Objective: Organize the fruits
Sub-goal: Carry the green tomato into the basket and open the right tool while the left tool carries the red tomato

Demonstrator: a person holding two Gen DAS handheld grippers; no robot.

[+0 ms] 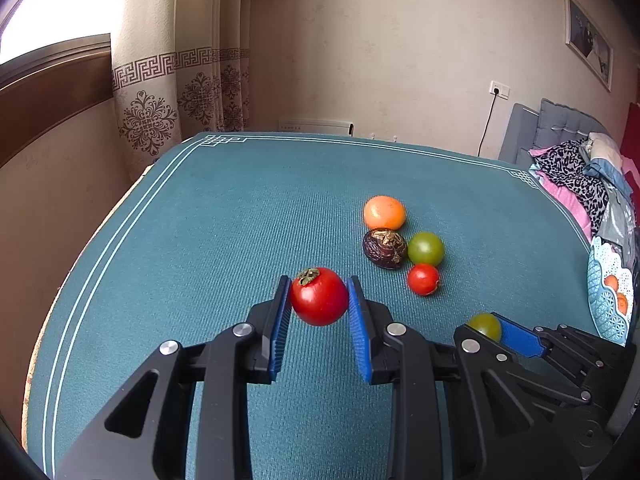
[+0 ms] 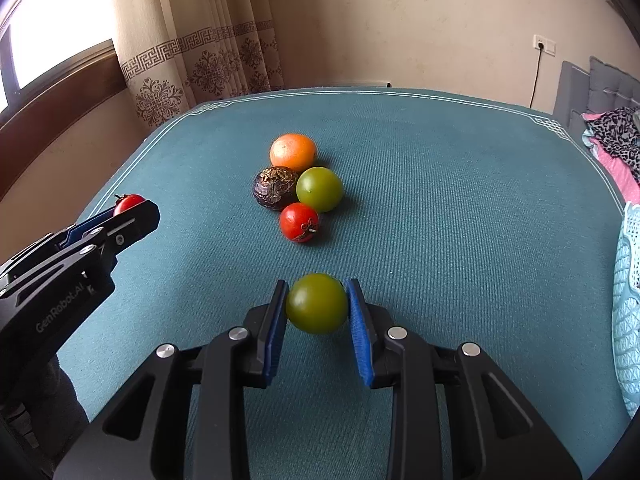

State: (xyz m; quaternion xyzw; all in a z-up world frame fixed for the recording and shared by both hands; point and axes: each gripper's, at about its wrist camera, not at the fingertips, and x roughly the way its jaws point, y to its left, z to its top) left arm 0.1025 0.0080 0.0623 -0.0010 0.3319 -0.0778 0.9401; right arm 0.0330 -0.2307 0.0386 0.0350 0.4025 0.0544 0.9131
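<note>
Both grippers are loaded. The left gripper pinches a glossy red round tomato-like fruit with a dried green calyx between its blue ribbed pads, calyx up and tipped left; the same fruit peeks out as a red sliver in the right wrist view. The right gripper clamps a smooth olive-green round fruit square across its middle. Both fruits are round, so no long axis matters for release. Both appear to be held just above the teal ribbed tablecloth, though contact cannot be ruled out. Ahead of both grippers sits a tight cluster: a dimpled orange citrus farthest, a wrinkled dark purple round fruit and a second green round fruit touching side by side, and a small red tomato-like fruit nearest. The one container, a pale blue latticed plastic basket, stands at the table's right edge, holding at least two small orange fruits; its rim shows at the far right of the right wrist view. The basket lies right of both grippers, nearer the right one, so that hand likely unloads first, swinging rightward; the left would need to cross farther over.
</note>
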